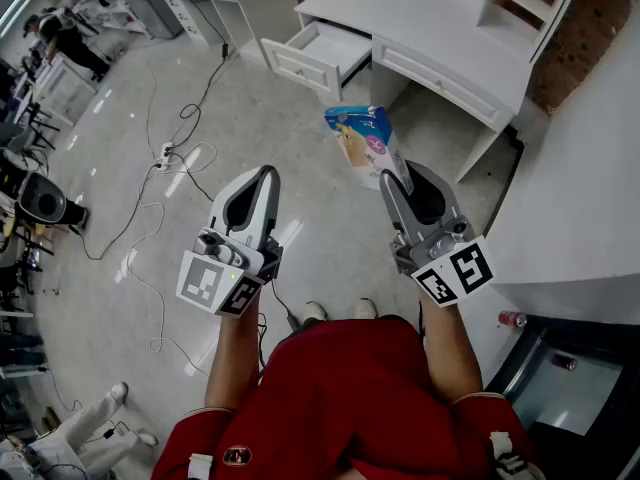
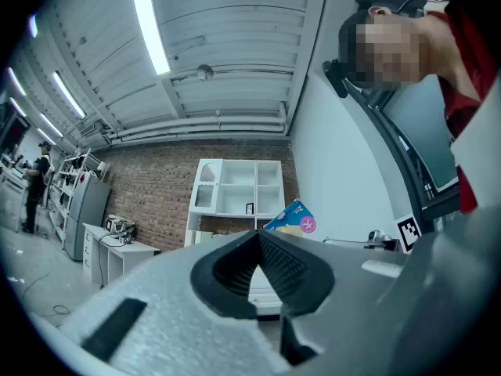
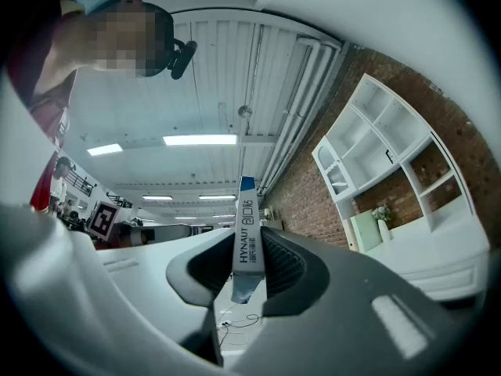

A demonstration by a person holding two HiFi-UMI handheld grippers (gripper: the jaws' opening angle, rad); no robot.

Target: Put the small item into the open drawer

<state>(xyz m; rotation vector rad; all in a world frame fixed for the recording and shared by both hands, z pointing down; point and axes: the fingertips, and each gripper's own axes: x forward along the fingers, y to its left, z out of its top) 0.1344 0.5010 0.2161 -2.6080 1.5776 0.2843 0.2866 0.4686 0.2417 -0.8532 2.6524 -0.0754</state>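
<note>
My right gripper [image 1: 397,180] is shut on a small blue and white box [image 1: 365,143] and holds it upright in the air, above the floor. In the right gripper view the box [image 3: 246,233] stands edge-on, with the pads of the gripper [image 3: 247,251] pressed on its sides. My left gripper [image 1: 268,174] hangs level with it at the left, shut and with nothing in it; in its own view the jaws [image 2: 257,235] meet at the tips, and the box [image 2: 291,218] shows beyond them. The open drawer [image 1: 318,56] sticks out of the white desk [image 1: 440,28] ahead.
Cables and a power strip [image 1: 166,155] lie on the glossy floor at the left. A white surface [image 1: 590,168] runs along the right, with a red can [image 1: 511,319] at its foot. A white shelf unit [image 2: 235,190] stands against the brick wall.
</note>
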